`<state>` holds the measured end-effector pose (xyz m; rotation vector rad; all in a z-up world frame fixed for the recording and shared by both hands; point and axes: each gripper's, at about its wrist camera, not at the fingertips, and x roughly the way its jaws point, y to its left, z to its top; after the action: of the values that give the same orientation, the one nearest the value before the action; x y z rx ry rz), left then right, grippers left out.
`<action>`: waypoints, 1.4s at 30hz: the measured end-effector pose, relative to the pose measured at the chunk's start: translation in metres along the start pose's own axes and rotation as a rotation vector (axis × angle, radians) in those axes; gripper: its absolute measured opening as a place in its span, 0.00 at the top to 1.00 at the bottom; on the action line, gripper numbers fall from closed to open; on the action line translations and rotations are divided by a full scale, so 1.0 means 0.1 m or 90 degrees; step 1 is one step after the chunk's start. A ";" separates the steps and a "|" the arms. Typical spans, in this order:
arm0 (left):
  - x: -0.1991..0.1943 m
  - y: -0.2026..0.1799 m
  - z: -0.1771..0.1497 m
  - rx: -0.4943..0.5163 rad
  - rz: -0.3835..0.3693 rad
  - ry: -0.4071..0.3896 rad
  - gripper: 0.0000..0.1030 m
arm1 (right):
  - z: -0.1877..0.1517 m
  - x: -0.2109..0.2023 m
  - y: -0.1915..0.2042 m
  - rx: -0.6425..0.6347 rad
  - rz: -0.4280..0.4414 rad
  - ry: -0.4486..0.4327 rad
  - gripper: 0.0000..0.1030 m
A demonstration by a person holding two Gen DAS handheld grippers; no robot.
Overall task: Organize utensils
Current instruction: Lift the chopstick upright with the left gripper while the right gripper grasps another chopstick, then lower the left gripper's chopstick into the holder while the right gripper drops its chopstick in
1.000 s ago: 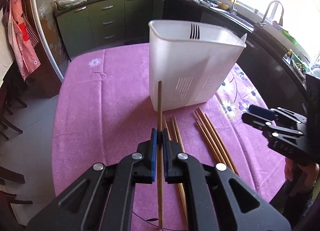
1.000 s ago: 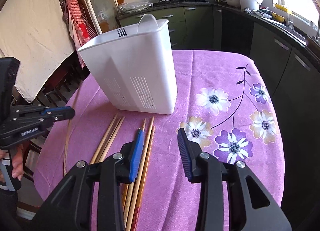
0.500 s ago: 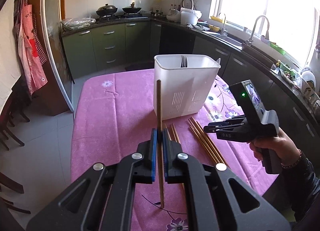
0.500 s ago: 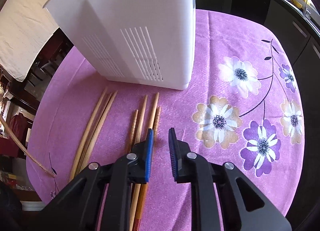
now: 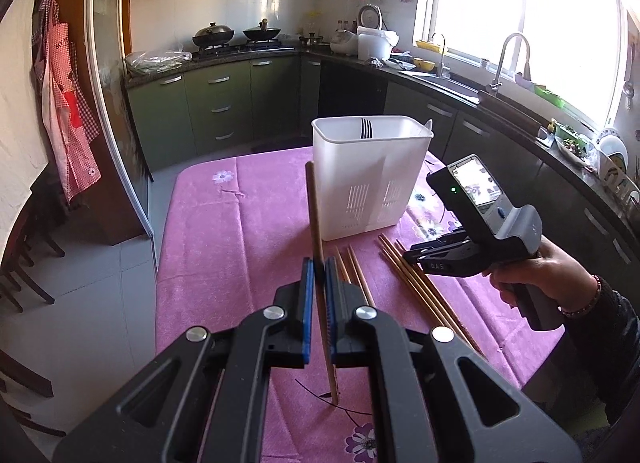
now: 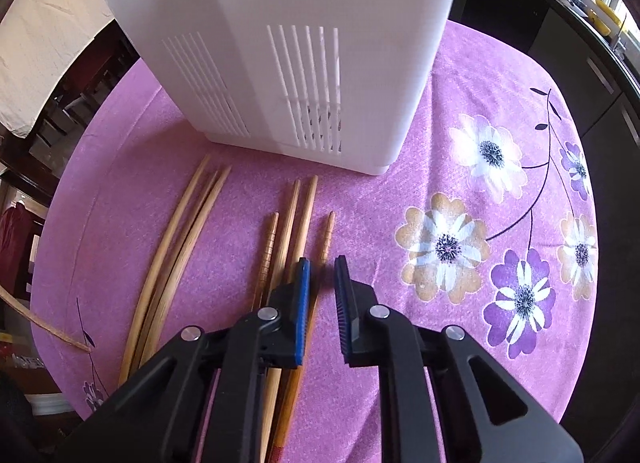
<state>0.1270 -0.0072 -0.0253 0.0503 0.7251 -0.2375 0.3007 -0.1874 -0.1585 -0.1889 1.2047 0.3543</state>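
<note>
From the left wrist view, the left gripper (image 5: 316,277) is clamped on a single chopstick (image 5: 315,223), gripped near its middle so both ends stick out. Its long axis runs away from the camera, the far tip aimed up toward the white holder (image 5: 368,179) standing on the desk (image 5: 224,231), the near end hanging low over the pink cloth. That hold looks meant for tipping the stick into the holder's open top, where dark fork tines (image 5: 365,129) already show. More chopsticks (image 5: 416,283) lie loose on the cloth in front of the holder, and the right gripper (image 5: 416,257), held in a hand (image 5: 536,275), hovers over them.

From the right wrist view, the right gripper (image 6: 322,283) points steeply down, its jaws having just been closing to a narrow gap. One of the loose chopsticks (image 6: 326,233) runs into that gap, though the pads do not visibly press it. The sticks lie roughly parallel, thin tips toward the holder (image 6: 280,43).
</note>
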 end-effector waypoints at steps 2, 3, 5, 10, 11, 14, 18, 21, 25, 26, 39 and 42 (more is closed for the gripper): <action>0.00 0.01 -0.01 0.004 0.000 -0.001 0.94 | 0.01 0.00 0.05 0.002 0.001 -0.006 0.94; 0.00 0.01 -0.01 0.005 0.000 -0.001 0.94 | 0.01 -0.01 0.05 0.006 0.008 -0.009 0.95; 0.00 0.01 -0.01 0.004 -0.002 -0.002 0.94 | -0.01 -0.08 0.04 0.012 0.014 -0.026 0.95; -0.01 0.01 -0.02 0.007 -0.006 -0.002 0.94 | -0.14 -0.58 -0.08 0.024 0.047 -0.119 0.95; -0.02 0.01 -0.02 0.008 -0.006 -0.003 0.94 | -0.17 -0.73 -0.09 0.027 0.057 -0.143 0.95; -0.04 -0.01 -0.04 0.012 -0.008 -0.005 0.94 | -0.33 -1.22 -0.09 0.023 0.067 -0.228 0.95; -0.08 -0.02 -0.06 0.016 -0.009 -0.007 0.94 | -0.62 -1.71 -0.13 0.015 0.068 -0.302 0.95; -0.11 -0.02 -0.07 0.019 -0.011 -0.011 0.95 | -0.82 -1.91 -0.12 0.004 0.065 -0.322 0.95; -0.15 -0.04 -0.09 0.021 -0.014 -0.016 0.95 | -0.97 -1.96 -0.10 -0.004 0.072 -0.318 0.95; -0.16 -0.04 -0.10 0.022 -0.015 -0.017 0.95 | -0.99 -1.97 -0.10 -0.005 0.074 -0.318 0.95; -0.22 -0.08 -0.06 0.024 -0.026 -0.028 0.95 | -1.08 -1.98 -0.20 0.011 0.081 -0.327 0.95; -0.24 -0.09 0.01 0.023 -0.032 -0.035 0.95 | -1.08 -2.00 -0.22 0.016 0.080 -0.334 0.95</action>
<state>0.1085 -0.0114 -0.0085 0.0604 0.6673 -0.2993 0.1516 -0.2771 -0.0103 0.0061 0.7032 0.4640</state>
